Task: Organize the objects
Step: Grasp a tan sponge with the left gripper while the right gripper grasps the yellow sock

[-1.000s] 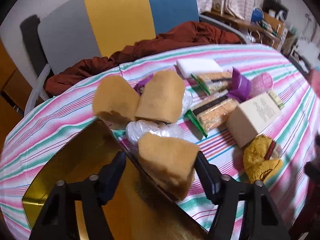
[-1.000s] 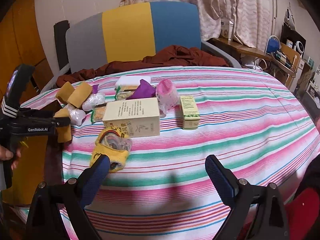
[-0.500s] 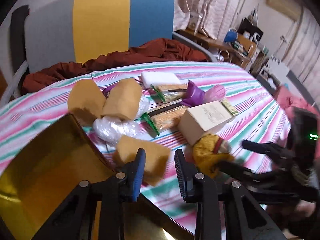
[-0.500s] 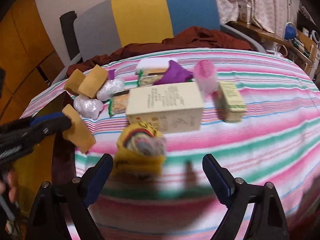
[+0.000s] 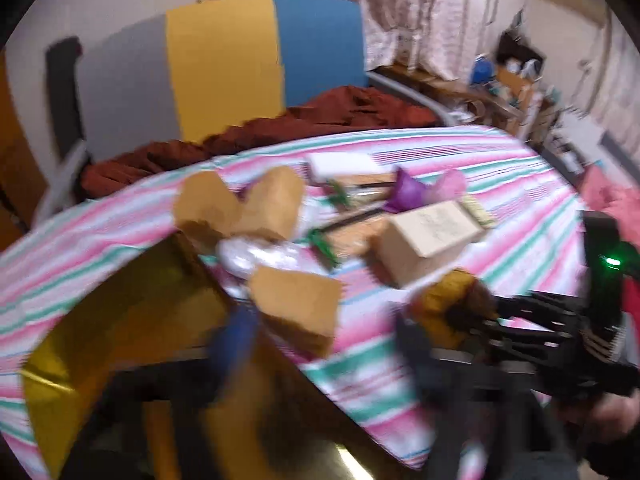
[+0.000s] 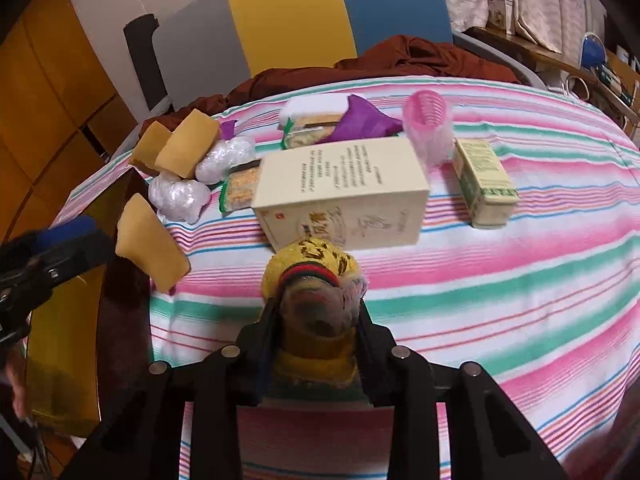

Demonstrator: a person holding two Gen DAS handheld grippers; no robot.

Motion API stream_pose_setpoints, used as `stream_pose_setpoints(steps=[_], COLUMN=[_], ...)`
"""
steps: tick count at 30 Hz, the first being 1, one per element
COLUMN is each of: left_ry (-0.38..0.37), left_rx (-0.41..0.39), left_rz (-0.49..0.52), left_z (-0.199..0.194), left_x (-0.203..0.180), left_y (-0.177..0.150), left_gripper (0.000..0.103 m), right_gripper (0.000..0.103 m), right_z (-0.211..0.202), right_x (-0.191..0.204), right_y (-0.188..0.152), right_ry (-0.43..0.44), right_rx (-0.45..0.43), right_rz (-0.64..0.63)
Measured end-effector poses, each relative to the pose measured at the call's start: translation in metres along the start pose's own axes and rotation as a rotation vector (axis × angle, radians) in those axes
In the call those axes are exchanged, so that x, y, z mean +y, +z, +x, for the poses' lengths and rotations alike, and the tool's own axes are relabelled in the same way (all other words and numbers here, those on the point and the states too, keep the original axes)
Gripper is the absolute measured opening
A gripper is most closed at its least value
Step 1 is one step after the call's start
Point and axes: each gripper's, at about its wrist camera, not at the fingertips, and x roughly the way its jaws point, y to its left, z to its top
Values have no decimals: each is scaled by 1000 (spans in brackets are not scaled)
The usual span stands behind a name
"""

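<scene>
covering the table, striped cloth, tricolour chair behind, right claw closing on yellow sock, left claw opening wide

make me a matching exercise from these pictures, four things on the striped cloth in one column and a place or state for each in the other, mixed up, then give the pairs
Things:
1. yellow knitted item
2. pink roller
3. cream box
4. green tin

Places or states:
A. lying alone, to the right of the cream box
B. squeezed between the right gripper's fingers
C. just behind the yellow knitted item
D. behind the cream box's right end, beside the purple bag

Pairs: 1-B, 2-D, 3-C, 4-A
</scene>
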Motion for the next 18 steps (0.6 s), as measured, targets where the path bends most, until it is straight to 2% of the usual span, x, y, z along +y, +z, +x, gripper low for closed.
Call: stream_pose_setpoints(steps=[1, 4, 7, 9, 11, 12, 13, 14, 18], left_ry=[28, 36, 69, 100, 99, 118, 120, 82, 58], left_rx=[-5, 31, 120, 175, 200, 198, 190, 201, 163], left_rz=[15, 78, 161, 199, 213, 228, 250, 255, 267], left_z=[-1, 6, 30, 47, 55, 57, 57, 58, 52], left_x=[0, -2, -9, -10, -11, -11, -12, -13, -19], left_y=[3, 10, 14, 17, 16, 16, 15, 15, 8], left_gripper=[100, 100, 99, 95, 75, 73, 64, 53, 48], right_gripper=[34, 34, 34, 35, 35, 35, 35, 35, 35], right_z=[0, 2, 2, 3, 3, 4, 4, 4, 2], right_x=[1, 2, -2, -3, -4, -4, -4, -3, -3], right_y=[1, 2, 1, 1, 1, 1, 1, 2, 0], right_ry=[-1, -1, 14, 22, 25, 25, 25, 24, 28], right_rx=[-4, -6, -7, -6, -6, -7, -9, -10, -26], right_rz=[-8, -20, -12, -11, -20, -24, -31, -33, -40])
